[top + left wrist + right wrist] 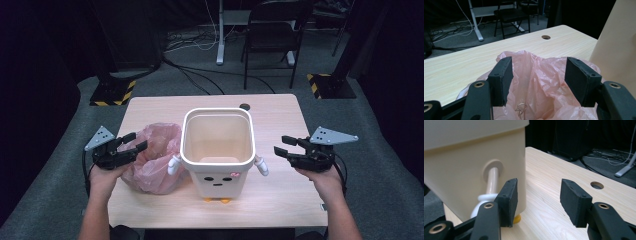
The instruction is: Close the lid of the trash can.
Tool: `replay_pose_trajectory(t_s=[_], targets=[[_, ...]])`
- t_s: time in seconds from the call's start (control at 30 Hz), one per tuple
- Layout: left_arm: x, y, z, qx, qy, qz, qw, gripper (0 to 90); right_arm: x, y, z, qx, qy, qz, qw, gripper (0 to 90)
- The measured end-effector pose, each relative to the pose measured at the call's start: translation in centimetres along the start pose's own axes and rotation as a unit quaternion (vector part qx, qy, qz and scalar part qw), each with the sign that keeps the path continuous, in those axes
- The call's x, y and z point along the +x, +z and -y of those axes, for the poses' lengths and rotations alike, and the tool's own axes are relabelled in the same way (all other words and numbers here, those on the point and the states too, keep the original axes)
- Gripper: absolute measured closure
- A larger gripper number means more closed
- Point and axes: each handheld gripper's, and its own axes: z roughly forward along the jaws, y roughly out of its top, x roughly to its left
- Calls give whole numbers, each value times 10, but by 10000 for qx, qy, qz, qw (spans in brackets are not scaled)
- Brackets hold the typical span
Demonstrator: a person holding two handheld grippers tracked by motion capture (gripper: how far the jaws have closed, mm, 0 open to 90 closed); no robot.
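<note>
High view: the left gripper (131, 142), at the left of the frame, stands with jaws apart and nothing pinched, poised over the crumpled pink plastic bag (155, 155) beside it, likely to take up the film; the bag's loose mouth lies between the pads in the left gripper view, untouched; the right gripper (286, 146), at the right of the frame, is likewise spread and empty, apart from the cream plastic bin with a cartoon face and small arms (218, 150) at centre, probably ready to steady it on the pale wooden table (280, 195).
</note>
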Motion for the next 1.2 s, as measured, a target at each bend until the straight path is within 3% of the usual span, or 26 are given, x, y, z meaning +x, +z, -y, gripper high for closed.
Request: replay_pose_trajectory(t_s=[0.67, 1.2], targets=[[1, 2, 2, 69, 10, -24, 10000, 391, -6, 12, 37, 19, 247, 415, 9988, 472], [2, 5, 5, 168, 42, -117, 9998, 389, -18, 16, 69, 26, 558, 840, 9949, 450]])
